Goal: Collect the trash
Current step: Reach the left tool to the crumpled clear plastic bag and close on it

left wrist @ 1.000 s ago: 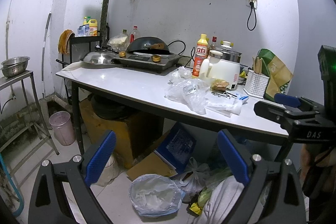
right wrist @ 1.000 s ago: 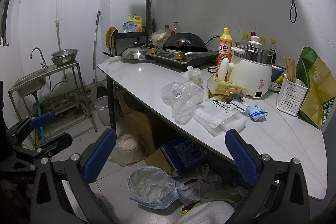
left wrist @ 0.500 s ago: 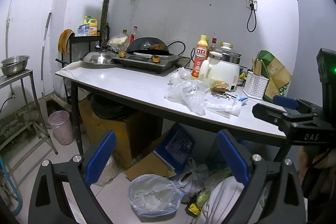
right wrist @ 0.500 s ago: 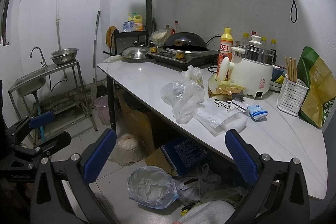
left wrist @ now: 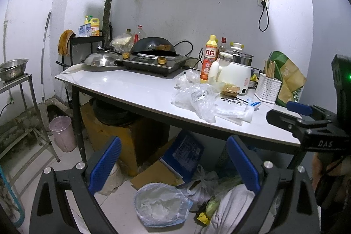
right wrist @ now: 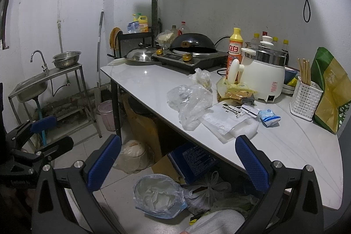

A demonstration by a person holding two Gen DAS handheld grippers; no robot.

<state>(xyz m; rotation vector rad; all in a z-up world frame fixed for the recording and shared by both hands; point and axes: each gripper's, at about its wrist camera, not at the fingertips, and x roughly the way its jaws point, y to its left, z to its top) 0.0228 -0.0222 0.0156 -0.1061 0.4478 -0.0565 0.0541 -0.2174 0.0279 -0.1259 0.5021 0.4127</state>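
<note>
Crumpled clear plastic bags (left wrist: pixel 195 99) (right wrist: pixel 190 102) lie on the white table (left wrist: pixel 131 87) (right wrist: pixel 291 146), beside white packaging (right wrist: pixel 228 122), a small blue-white packet (right wrist: pixel 268 116) and a yellow wrapper (right wrist: pixel 235 91). On the floor under the table stands a bin lined with a blue-white bag (left wrist: pixel 160 204) (right wrist: pixel 158 196). My left gripper (left wrist: pixel 173 166) is open and holds nothing, well short of the table. My right gripper (right wrist: pixel 177 161) is also open and holds nothing. Each gripper shows at the edge of the other's view.
A stove with a black wok (left wrist: pixel 153 48), a yellow bottle (right wrist: pixel 234 47), a white cooker (right wrist: pixel 263 71), a chopstick basket (right wrist: pixel 305 100) and a green bag (right wrist: pixel 331 89) line the table's back. Boxes and bags (left wrist: pixel 188 152) crowd the floor under it. A steel sink stand (right wrist: pixel 33 84) is at left.
Both views have shifted only slightly; the left gripper's view has drifted a little closer to the table. Nothing on the table has moved and both grippers remain open.
</note>
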